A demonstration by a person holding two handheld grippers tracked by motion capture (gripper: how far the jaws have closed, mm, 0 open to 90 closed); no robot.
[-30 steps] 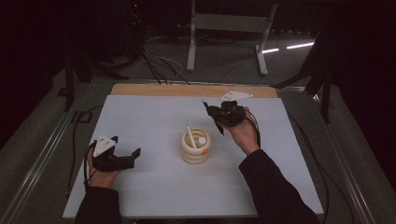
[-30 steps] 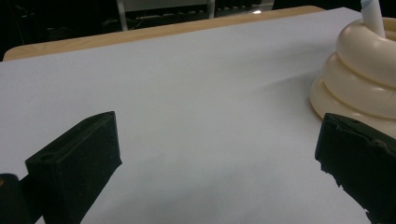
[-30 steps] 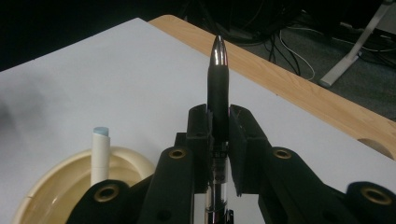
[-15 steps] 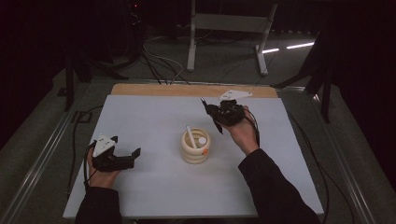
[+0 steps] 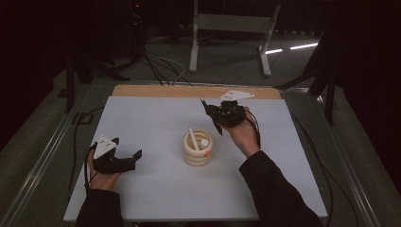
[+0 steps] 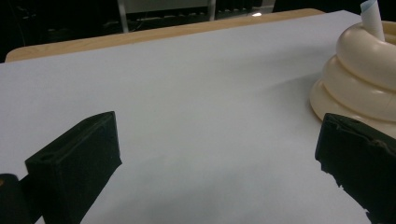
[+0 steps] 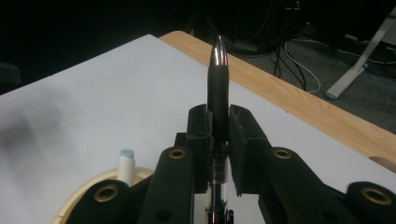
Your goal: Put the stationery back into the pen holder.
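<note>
Nothing moved since before | my right gripper (image 5: 211, 115) clamps pen (image 7: 218, 88), above-right of holder (image 5: 198, 148) | left gripper (image 5: 127, 160) wide, empty

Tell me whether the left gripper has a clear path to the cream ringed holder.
Probably yes. The left gripper stands open on the white mat, with bare surface between it and the cream ringed holder; the right gripper, clamping a pen, is off that line.

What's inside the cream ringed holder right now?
Inside the cream ringed holder stands one white stick-like item, leaning on the rim, and a small round white thing beside it. The holder's wall hides its lower inside. The pen is clamped in the right tongs, outside the holder.
</note>
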